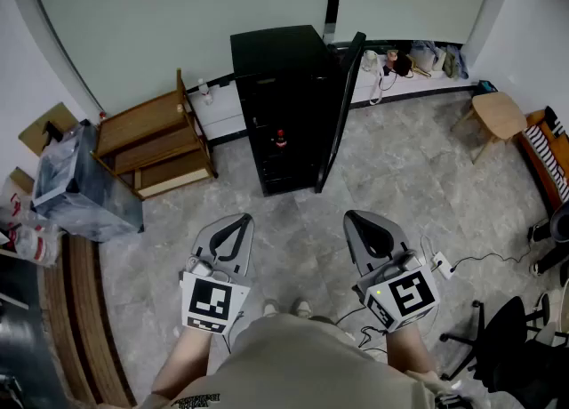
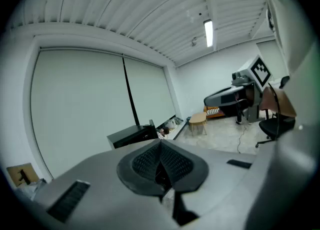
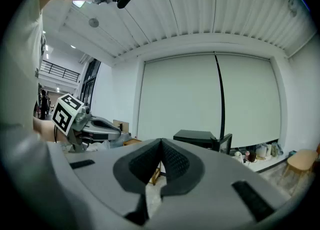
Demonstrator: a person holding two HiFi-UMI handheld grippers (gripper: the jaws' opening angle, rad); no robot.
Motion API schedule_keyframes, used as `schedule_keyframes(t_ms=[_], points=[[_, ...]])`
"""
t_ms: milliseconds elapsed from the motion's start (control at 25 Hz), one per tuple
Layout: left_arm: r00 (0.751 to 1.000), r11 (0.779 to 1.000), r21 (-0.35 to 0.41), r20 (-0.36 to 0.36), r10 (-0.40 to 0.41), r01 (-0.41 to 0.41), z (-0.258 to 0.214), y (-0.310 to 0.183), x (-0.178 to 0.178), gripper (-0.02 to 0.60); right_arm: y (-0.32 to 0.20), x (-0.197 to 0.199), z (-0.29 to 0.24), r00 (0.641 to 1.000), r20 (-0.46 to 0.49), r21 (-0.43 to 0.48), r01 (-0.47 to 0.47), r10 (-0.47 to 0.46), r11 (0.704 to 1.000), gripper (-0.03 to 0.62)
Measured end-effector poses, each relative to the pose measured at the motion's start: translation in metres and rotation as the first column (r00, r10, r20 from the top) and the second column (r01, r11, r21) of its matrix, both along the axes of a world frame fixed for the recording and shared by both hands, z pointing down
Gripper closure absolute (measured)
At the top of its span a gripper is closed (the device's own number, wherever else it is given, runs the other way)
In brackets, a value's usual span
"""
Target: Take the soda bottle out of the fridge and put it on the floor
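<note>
The soda bottle (image 1: pixel 281 140) stands on a shelf inside the black fridge (image 1: pixel 276 69) at 12 o'clock, with the door (image 1: pixel 338 105) swung open. Its cap and label are red, and the print is too small to read. The only other markings are the black-and-white square patterns on the marker cubes (image 1: pixel 212 302).

The left gripper (image 1: pixel 240 219) at 7 o'clock and the right gripper (image 1: pixel 357 217) at 5 o'clock are over the floor (image 1: pixel 298 212). The jaws of both are closed together on nothing.

Only the head view shows the bottle. The left gripper view shows a lit ceiling lamp (image 2: pixel 208 32). Each gripper view shows the other gripper.
</note>
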State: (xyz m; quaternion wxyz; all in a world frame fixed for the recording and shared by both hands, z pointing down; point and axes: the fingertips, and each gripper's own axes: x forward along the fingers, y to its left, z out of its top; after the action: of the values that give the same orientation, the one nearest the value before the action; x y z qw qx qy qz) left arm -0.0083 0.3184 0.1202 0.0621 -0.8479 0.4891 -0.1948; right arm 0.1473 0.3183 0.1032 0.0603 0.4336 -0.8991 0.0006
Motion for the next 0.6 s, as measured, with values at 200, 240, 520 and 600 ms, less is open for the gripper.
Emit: schedule_keyframes(t_ms=[200,240,520,600], points=[[1.0,0.999,-0.018,-0.004,0.027,-0.027,0.002,0.01,0.022,0.575,0.01,0.018,0.004,1.0,-0.013,-0.025,-0.016,0.016,1.0,0.599],[1.0,0.999,-0.018,-0.002,0.031,-0.031,0.002,0.011,0.025,0.575,0.01,0.02,0.003,1.0,-0.01,-0.021,-0.02,0.02,1.0,0.599],[0.999,0.999,-0.015,0.004,0.04,-0.04,0.004,0.01,0.041,0.575,0.009,0.037,0.009,0.999,-0.015,-0.023,-0.034,0.034,0.999,0.599],[0.999,0.999,-0.023,0.004,0.041,-0.041,0.007,0.011,0.047,0.575,0.012,0.042,0.013,0.999,-0.019,-0.036,-0.03,0.029,0.999,0.599]])
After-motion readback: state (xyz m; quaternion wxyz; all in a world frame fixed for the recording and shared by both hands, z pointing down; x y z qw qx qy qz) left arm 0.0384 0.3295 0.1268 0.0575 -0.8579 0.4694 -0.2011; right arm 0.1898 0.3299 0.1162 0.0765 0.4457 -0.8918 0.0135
